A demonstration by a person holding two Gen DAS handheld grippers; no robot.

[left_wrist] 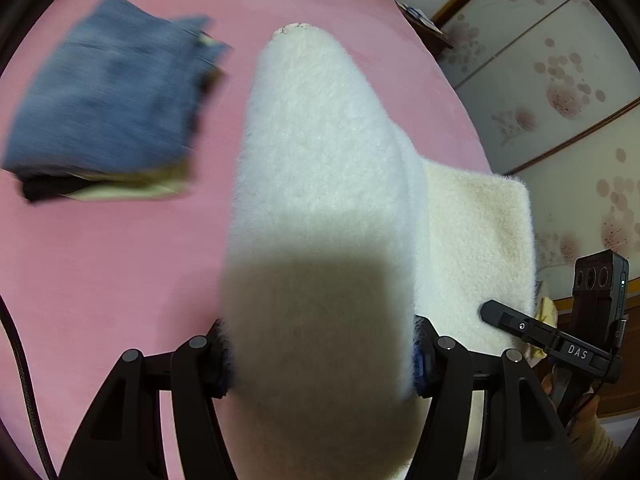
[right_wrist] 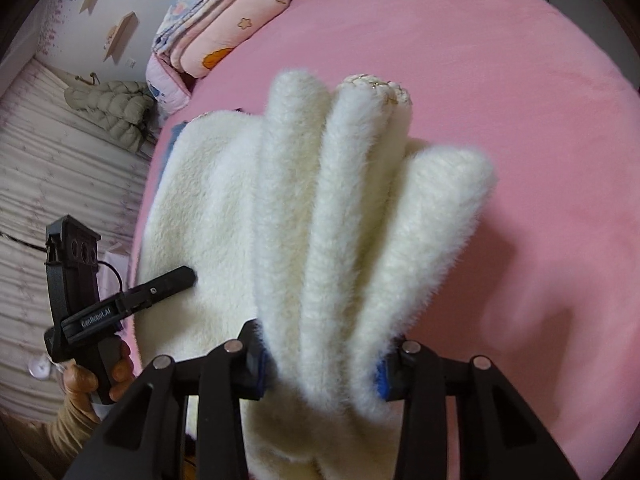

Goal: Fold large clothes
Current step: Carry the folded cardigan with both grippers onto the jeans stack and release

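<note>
A large white fluffy garment (left_wrist: 320, 184) lies on the pink bed (left_wrist: 120, 264), partly lifted. My left gripper (left_wrist: 320, 356) is shut on a thick fold of it, which fills the gap between the fingers and hides the pads. My right gripper (right_wrist: 324, 364) is shut on a bunch of the same garment (right_wrist: 320, 220), gathered into several ridges fanning away from the fingers. Each gripper shows in the other's view: the right one (left_wrist: 532, 328) at the garment's right edge, the left one (right_wrist: 132, 296) at its left edge.
A folded stack with blue jeans on top (left_wrist: 108, 100) lies on the bed at the far left. Folded pink quilts (right_wrist: 216, 28) sit at the bed's far end. A floral wardrobe door (left_wrist: 560, 80) stands to the right. A padded jacket (right_wrist: 112, 108) lies beside the bed.
</note>
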